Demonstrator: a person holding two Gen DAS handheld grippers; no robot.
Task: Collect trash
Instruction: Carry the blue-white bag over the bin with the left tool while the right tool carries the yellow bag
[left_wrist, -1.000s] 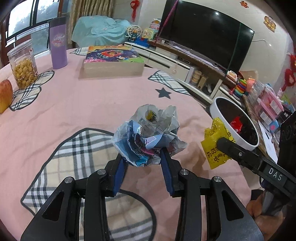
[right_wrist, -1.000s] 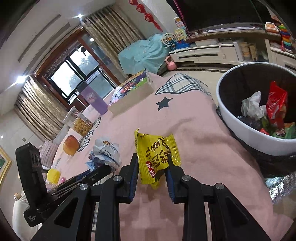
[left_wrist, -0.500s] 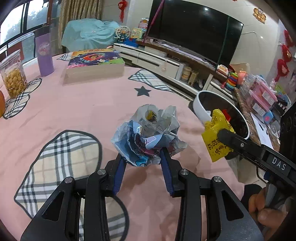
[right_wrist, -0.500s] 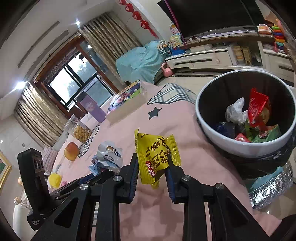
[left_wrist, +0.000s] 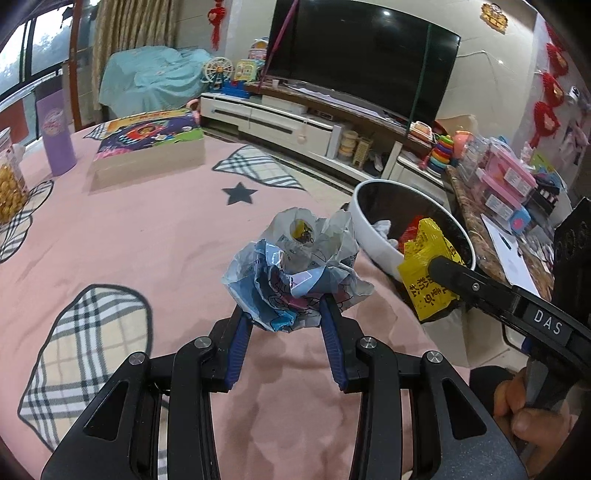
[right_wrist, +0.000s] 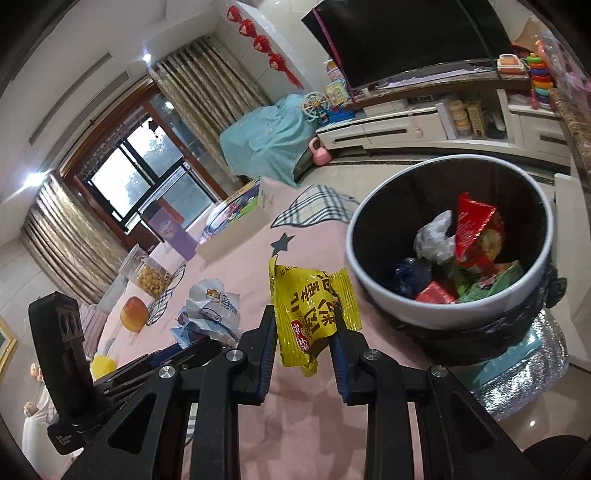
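Pink tablecloth (left_wrist: 155, 236) w/ cream-and-grey plaid patches, black outlines, plus one dark grey star (left_wrist: 239, 193). Crumpled wrapper (left_wrist: 295, 273): white, pale blue, bits of pink, small yellow print. Snack bag (right_wrist: 314, 310): bright yellow, black characters, red-white label. Bin (right_wrist: 388, 295): white rim, black liner; red, green, white, dark blue wrappers inside. Gripper fingers (left_wrist: 236, 343) black w/ blue pads. Cup (left_wrist: 57, 136) lilac. Box (left_wrist: 147, 147) tan w/ multicoloured lid.

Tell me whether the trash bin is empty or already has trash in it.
Partly filled: the trash bin holds a red wrapper, crumpled white paper and green packets below its rim.
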